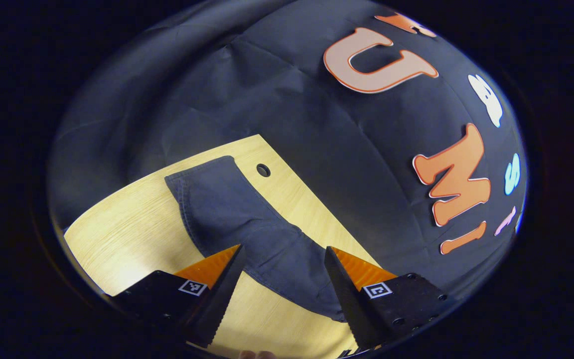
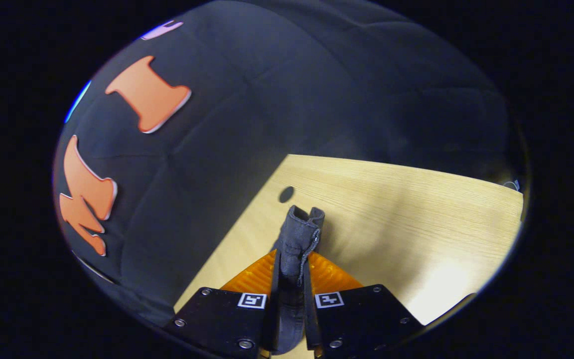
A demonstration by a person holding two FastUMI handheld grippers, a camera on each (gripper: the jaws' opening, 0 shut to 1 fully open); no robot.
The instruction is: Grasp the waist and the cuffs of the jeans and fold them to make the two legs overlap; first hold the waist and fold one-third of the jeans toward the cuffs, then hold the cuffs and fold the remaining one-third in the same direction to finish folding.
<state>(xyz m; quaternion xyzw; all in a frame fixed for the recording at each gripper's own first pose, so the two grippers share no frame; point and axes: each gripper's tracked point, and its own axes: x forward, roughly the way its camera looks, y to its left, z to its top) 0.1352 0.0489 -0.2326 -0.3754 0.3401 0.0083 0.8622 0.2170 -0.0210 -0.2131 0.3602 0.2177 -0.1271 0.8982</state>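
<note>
Jeans [image 1: 247, 219] lie dark on the pale wooden counter [image 1: 132, 229], near a round hole [image 1: 263, 170] by its edge. Left gripper [image 1: 283, 257] hangs above them, fingers spread wide, gripping nothing. Right gripper [image 2: 292, 271] has its fingers clenched on a bunched fold of the jeans [image 2: 298, 239], lifted off the counter [image 2: 406, 209].

A pale wood-grain desk [image 1: 132, 224] with a small round hole [image 1: 263, 170] near its edge was seen lit brightly, backed by a creased black cloth wall [image 2: 277, 89].
</note>
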